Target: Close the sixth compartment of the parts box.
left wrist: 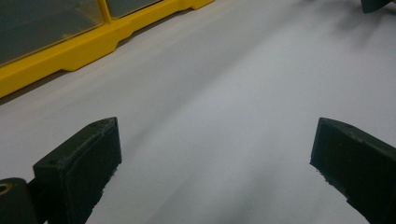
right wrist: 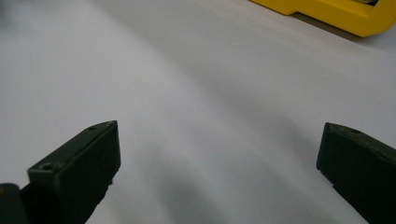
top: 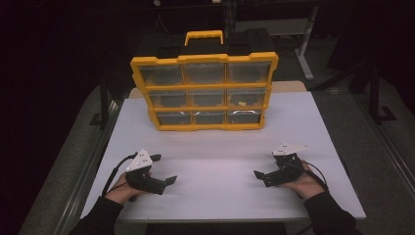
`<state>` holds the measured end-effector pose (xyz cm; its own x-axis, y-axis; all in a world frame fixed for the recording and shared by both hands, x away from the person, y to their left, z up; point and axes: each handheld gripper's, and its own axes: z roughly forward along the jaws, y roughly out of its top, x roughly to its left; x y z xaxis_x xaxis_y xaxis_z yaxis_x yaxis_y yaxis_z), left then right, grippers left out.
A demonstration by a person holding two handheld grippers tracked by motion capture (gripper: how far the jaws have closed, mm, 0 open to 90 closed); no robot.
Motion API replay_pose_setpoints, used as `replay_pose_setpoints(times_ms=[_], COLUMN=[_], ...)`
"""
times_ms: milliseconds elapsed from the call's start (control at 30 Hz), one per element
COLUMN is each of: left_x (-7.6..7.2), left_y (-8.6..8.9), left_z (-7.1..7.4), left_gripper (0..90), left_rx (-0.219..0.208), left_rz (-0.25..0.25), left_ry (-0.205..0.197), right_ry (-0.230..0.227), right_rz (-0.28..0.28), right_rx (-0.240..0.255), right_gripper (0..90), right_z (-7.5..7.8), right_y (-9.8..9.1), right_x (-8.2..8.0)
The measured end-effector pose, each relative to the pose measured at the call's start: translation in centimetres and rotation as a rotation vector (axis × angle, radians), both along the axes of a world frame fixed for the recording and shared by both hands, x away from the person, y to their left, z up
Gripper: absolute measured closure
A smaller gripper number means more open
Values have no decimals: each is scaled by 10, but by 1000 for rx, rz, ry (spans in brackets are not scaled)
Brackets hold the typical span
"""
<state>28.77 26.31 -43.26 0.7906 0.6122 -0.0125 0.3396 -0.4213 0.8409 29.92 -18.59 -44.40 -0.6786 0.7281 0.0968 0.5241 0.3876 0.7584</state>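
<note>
Dark floor surrounds the white table (top: 220, 147), with table legs in the gloom behind. On the near left, the left gripper (top: 163, 169) rests low on the tabletop, jaws spread wide apart, holding nothing. Standing upright at the far middle is the yellow drawer organizer (top: 204, 93), its clear drawers facing the person, well apart from both tools. On the near right, the right gripper (top: 268, 171) sits likewise, jaws wide and empty.
</note>
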Motion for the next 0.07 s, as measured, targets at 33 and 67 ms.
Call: replay_pose_setpoints(times_ms=[33, 67], left_x=[0, 0], left_y=[0, 0], left_z=[0, 0], left_gripper=[12, 12], left_rx=[2, 5], left_rz=[1, 2], left_ry=[3, 6], right_ry=[0, 1], right_rz=[-2, -2], right_rx=[0, -2], right_gripper=[0, 0], right_z=[0, 0], right_y=[0, 0], right_x=[0, 0])
